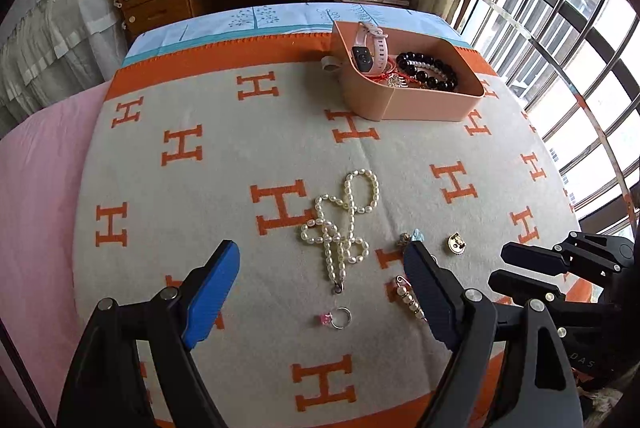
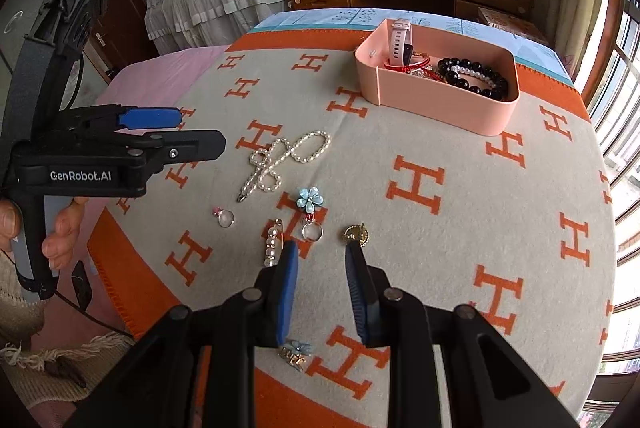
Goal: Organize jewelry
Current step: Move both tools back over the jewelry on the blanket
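Both tongs, left (image 1: pixel 322 264) and right (image 2: pixel 322 260), are held spread above loose jewelry; next, the pearls (image 1: pixel 340 224) must be pinched and carried to the box (image 1: pixel 420 104).

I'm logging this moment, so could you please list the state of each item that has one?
Left gripper: open, empty.
Right gripper: open, empty.
Pink box: lidless, holding a watch and bracelets.
Pearl necklace: tangled on the blanket.
Flower keyring: flat on the blanket.
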Tool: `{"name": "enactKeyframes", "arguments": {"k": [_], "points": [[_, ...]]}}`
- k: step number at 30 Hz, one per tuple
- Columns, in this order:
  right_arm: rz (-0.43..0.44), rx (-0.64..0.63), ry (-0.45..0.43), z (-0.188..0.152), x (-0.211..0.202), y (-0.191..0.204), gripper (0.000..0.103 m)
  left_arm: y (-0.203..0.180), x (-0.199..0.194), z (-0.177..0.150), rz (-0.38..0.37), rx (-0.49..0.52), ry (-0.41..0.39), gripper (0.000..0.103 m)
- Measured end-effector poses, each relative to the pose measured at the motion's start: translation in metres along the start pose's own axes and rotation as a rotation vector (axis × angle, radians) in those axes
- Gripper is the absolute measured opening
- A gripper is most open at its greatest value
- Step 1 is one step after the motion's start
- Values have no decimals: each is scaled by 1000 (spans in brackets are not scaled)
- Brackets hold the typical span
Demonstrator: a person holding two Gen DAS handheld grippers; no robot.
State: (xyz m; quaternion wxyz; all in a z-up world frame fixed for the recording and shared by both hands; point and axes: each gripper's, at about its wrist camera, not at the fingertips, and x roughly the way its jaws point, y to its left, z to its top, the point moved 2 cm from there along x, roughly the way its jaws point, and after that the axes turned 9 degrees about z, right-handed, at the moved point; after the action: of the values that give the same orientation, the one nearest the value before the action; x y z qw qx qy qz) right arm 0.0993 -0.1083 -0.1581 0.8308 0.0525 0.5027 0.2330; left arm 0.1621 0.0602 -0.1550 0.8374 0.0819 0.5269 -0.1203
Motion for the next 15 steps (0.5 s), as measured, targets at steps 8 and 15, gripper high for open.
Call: {"name": "enactKeyframes", "arguments": {"k": [8, 15], "points": [[-15, 80, -15, -12, 1, -22, 25, -12, 53, -3, 12, 5, 127, 83], [-56, 103, -35, -23, -8, -37, 25, -30, 69, -3, 85, 62, 133, 82]]}}
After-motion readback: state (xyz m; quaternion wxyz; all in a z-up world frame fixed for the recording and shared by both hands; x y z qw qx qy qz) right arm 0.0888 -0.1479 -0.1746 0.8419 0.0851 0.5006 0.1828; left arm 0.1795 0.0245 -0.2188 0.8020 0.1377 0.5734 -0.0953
